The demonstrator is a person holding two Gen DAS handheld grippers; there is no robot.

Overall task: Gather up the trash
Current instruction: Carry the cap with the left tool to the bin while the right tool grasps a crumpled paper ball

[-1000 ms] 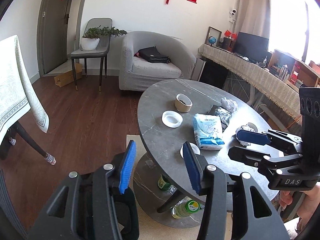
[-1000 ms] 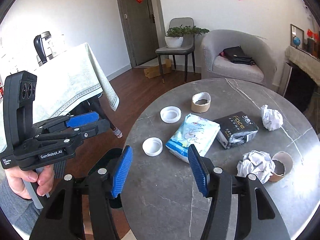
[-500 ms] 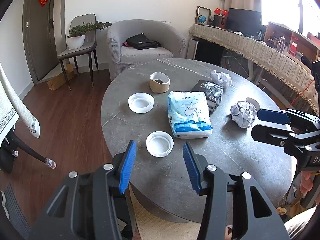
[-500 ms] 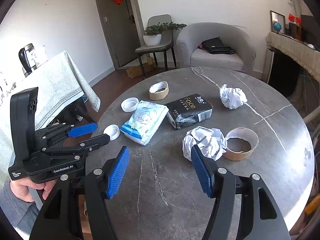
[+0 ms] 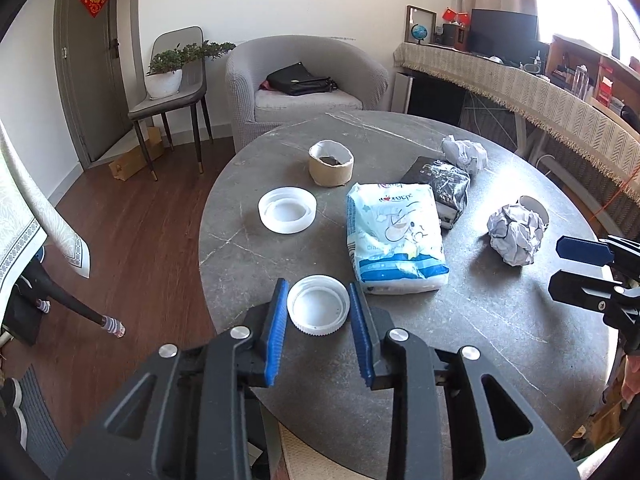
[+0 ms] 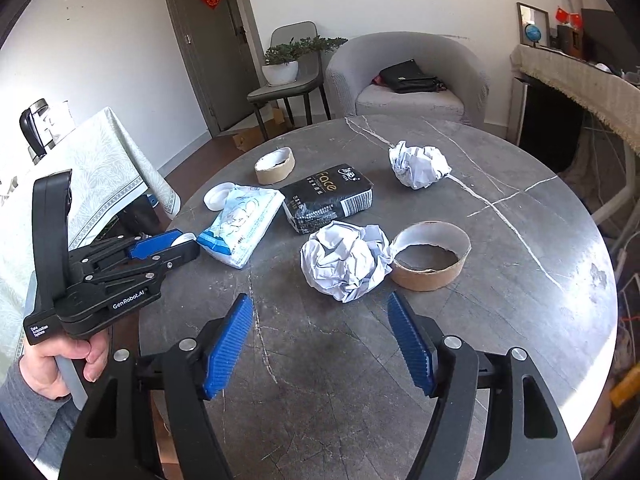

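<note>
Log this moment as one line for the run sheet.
left tool: closing around white lid, grip unconfirmed | right tool: opening, empty, facing crumpled paper ball | table: trash uncollected

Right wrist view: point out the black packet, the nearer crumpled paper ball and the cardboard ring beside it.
black packet (image 6: 328, 196), right wrist view, top face.
crumpled paper ball (image 6: 344, 260), right wrist view, middle.
cardboard ring (image 6: 430, 278), right wrist view, near outer wall.

The left gripper (image 5: 318, 306), its jaws just closing, brackets a white lid (image 5: 318, 310) near the table's (image 5: 500, 340) near edge, pads not visibly pressing.
</note>
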